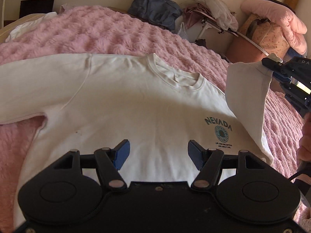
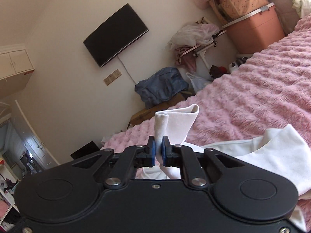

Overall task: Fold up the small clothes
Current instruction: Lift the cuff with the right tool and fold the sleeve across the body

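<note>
**Sleeve Fold in Progress: Right Cuff Lifted, Left Tongs Idle**

The white sweatshirt (image 1: 124,104) lies face up on the pink fleece blanket (image 1: 101,31), filling the centre of the left wrist view, collar toward the top of the frame and the "NEVADA" print (image 1: 218,123) at lower right. One sleeve extends flat to the left edge.

The right gripper (image 2: 158,147) is clamped almost fully closed on the sleeve cuff (image 2: 175,124), which stands pinched between the blue pads at centre frame. In the left wrist view this sleeve hangs raised at the right edge, clear of the blanket.

The left gripper (image 1: 158,154) stands wide open at lower centre, above the shirt body, holding nothing.

Risks from this state:
- The grip covers only a narrow bite of ribbed cuff; a fast swing could pull the fabric out
- With the body unpinned, tension on the sleeve may drag the shirt across the blanket and skew the fold
- The fleece pile could snag the cloth and leave creases
</note>
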Demonstrator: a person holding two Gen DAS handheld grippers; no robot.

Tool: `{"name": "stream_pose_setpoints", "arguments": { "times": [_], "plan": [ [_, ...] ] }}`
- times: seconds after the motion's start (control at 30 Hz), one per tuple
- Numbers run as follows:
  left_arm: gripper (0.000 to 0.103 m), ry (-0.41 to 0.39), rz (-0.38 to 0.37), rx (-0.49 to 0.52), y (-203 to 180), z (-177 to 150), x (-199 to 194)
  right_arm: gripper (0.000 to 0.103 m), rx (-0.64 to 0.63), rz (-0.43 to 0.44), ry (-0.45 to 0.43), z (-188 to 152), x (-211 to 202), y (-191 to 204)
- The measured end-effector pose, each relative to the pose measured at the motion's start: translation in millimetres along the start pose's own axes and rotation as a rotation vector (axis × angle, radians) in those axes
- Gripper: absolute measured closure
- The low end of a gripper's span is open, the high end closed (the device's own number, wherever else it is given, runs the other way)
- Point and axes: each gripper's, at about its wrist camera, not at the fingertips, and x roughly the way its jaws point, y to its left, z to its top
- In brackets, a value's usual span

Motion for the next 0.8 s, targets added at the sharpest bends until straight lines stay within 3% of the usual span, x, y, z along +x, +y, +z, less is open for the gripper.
{"name": "stream_pose_setpoints", "arguments": {
  "times": [0.3, 0.5, 0.7, 0.8],
  "plan": [
    [0.034, -0.016, 0.057, -0.099, 57, -14, -28, 0.095, -0.035, 0.079, 0.192, -88, 57, 43],
    [0.034, -0.045, 0.064, -0.12, 66, -16, -34, 0.095, -0.039, 0.079, 0.281, -136, 77, 51],
    [0.034, -0.079, 0.087, -0.129, 70, -6, -31, 0.092, -0.071, 0.072, 0.349, -162, 95, 52],
    [0.034, -0.096, 0.09, -0.142, 72, 4, -27, 0.088, -0.021, 0.078, 0.4, -173, 103, 41]
  ]
}}
